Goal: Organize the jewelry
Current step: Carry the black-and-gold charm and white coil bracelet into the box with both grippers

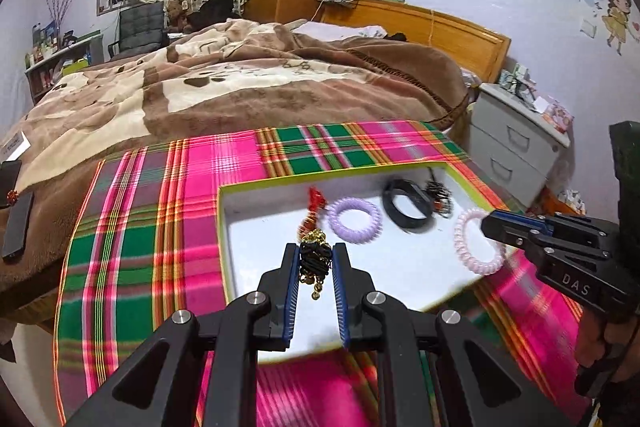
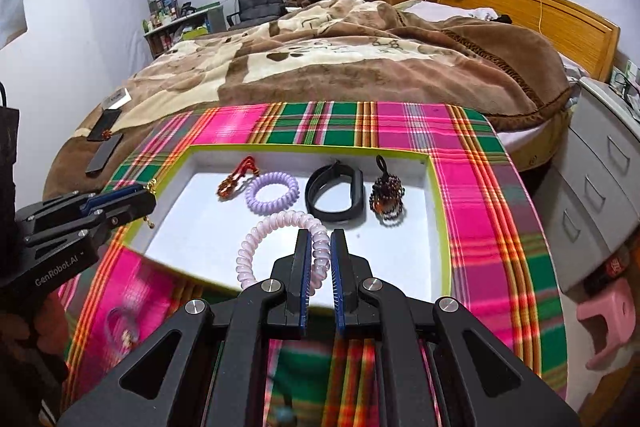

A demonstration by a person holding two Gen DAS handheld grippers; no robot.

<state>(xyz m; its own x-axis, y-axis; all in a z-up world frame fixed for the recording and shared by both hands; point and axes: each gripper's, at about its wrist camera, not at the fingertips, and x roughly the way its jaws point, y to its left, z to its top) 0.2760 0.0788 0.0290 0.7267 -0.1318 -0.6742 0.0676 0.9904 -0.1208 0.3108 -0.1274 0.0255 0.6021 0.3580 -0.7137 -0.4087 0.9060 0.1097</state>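
Observation:
A white tray with a yellow-green rim (image 1: 280,184) (image 2: 434,187) lies on a plaid cloth. My left gripper (image 1: 316,255) is shut on a black hair tie with gold bells (image 1: 316,261), held above the tray's near left part. My right gripper (image 2: 320,239) is shut on a pale pink spiral hair tie (image 2: 276,223), held over the tray's front; it shows in the left wrist view too (image 1: 466,247). In the tray lie a red cord charm (image 2: 236,177), a purple spiral tie (image 2: 272,193), a black band (image 2: 336,195) and a dark beaded piece (image 2: 386,195).
The plaid cloth (image 2: 472,163) covers a table beside a bed with a brown blanket (image 2: 360,55). Two dark phones (image 2: 104,135) lie on the bed at the left. A grey drawer unit (image 2: 600,163) stands at the right. A small item (image 2: 124,331) lies on the cloth at the near left.

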